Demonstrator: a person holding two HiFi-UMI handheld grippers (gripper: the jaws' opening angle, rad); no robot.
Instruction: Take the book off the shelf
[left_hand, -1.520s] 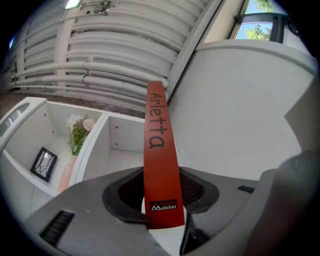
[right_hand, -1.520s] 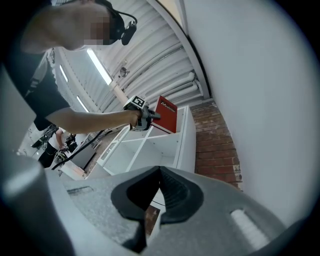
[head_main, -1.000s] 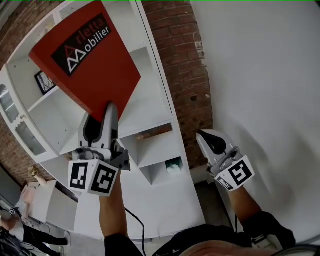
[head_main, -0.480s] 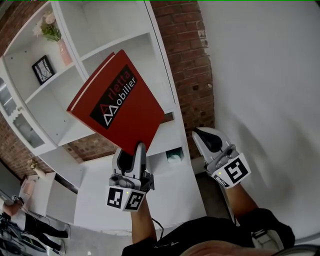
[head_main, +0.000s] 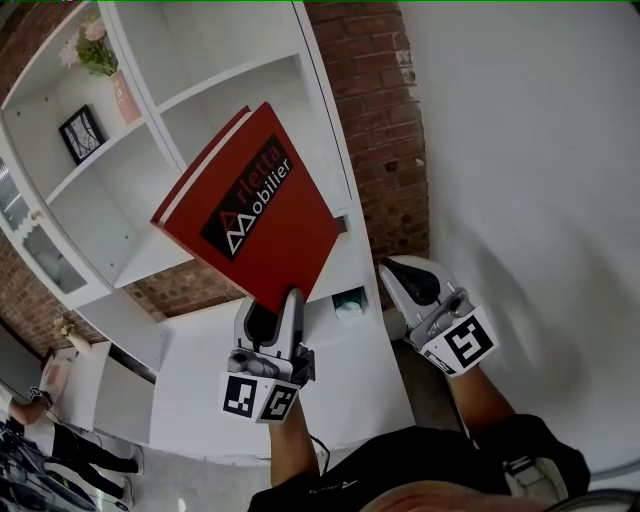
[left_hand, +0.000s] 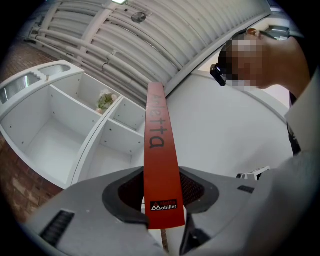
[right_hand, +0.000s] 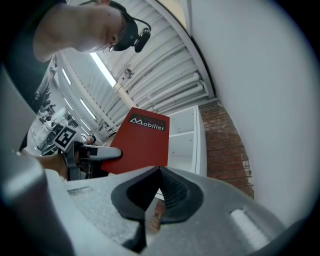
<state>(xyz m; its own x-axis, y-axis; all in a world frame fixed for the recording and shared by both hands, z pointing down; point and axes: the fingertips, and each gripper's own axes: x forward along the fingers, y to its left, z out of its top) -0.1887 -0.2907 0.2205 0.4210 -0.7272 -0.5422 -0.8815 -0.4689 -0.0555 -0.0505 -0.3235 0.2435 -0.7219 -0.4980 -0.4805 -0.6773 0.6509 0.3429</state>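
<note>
Pinching the red book (head_main: 255, 205) by its bottom edge, the left tongs (head_main: 272, 305) hold it up above them, clear of the white shelf (head_main: 230, 85) beyond. The right tongs (head_main: 405, 275), just beside, are pressed together and hold nothing.

Book (head_main: 255, 205) in the left gripper (head_main: 282, 303), before the shelving unit (head_main: 215, 45) — right gripper (head_main: 403, 275) apart to its right, brick wall (head_main: 375, 120) behind.

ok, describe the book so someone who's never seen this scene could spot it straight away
Find the white shelf unit against the brick wall. Just in front of it, the left gripper clamps a thin book by its lower corner, tilted in the air. It is the only bright red thing there, with a black label reading Mobilier in white.
</note>
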